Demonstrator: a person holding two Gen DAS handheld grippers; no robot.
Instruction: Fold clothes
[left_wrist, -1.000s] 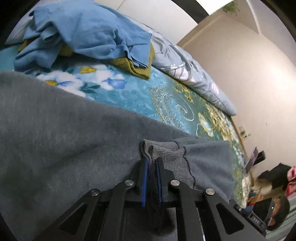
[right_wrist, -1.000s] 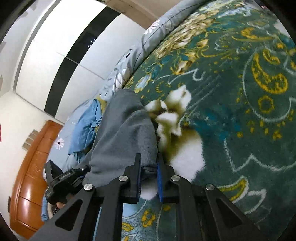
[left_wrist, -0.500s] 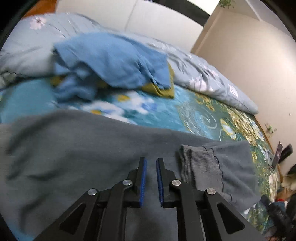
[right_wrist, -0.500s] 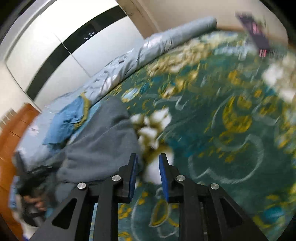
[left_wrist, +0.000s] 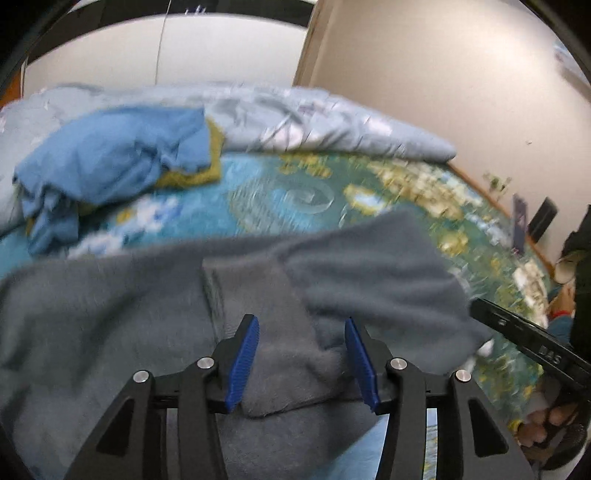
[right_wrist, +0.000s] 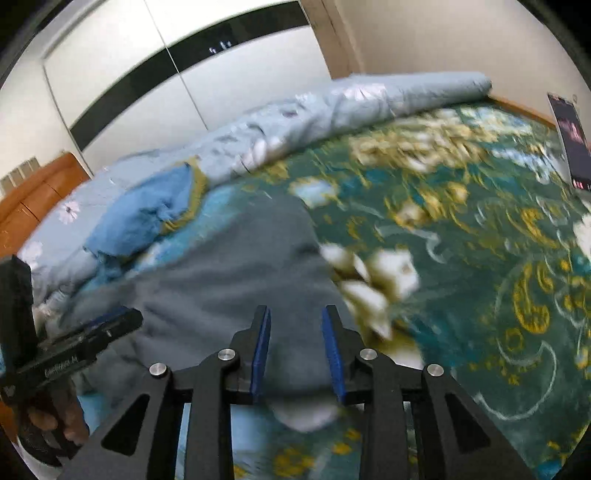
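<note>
Both claws spread, gripping nothing: my left claw (left_wrist: 301, 360) sits over the sweater (left_wrist: 147, 314) cuff (left_wrist: 255, 291), my right claw (right_wrist: 295, 349) over its hem. Sweater lies flat on the bed (right_wrist: 461, 258). Blue clothes (left_wrist: 110, 162) piled at 10 o'clock in the left view.

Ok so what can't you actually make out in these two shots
- Gray garment: near edge cut off by both views' bottom, under the left gripper and right gripper.
- Yellow garment: mostly hidden under blue clothes, left view.
- Bedspread pattern: motion-blurred, both views.
</note>
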